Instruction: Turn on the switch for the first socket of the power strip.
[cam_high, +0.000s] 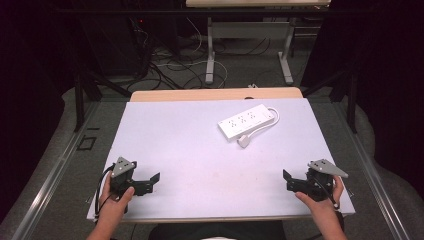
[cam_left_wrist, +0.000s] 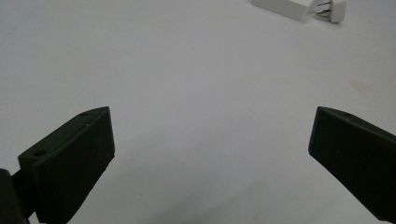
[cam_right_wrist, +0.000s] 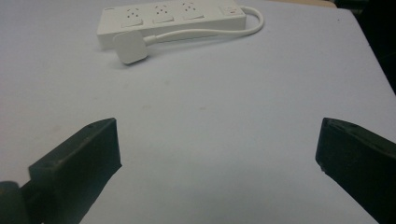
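Note:
A white power strip (cam_high: 246, 121) with three sockets lies on the pale table top (cam_high: 190, 150), right of centre and towards the back. Its short cable (cam_high: 274, 118) loops round to a square white plug (cam_high: 243, 141) lying beside the strip's near side. My left gripper (cam_high: 152, 181) rests near the front left corner, open and holding nothing. My right gripper (cam_high: 289, 180) sits near the front right corner, also open. In the right gripper view the strip (cam_right_wrist: 173, 18) and plug (cam_right_wrist: 130, 46) lie ahead of my right gripper (cam_right_wrist: 217, 123). The left gripper (cam_left_wrist: 212, 116) faces bare table, with the plug's prongs (cam_left_wrist: 329, 9) at the top.
A wooden strip (cam_high: 215, 94) edges the table's back. Beyond it the floor carries tangled cables (cam_high: 175, 65) and the white legs of another table (cam_high: 210, 50). Black frame posts (cam_high: 78, 95) stand at both sides.

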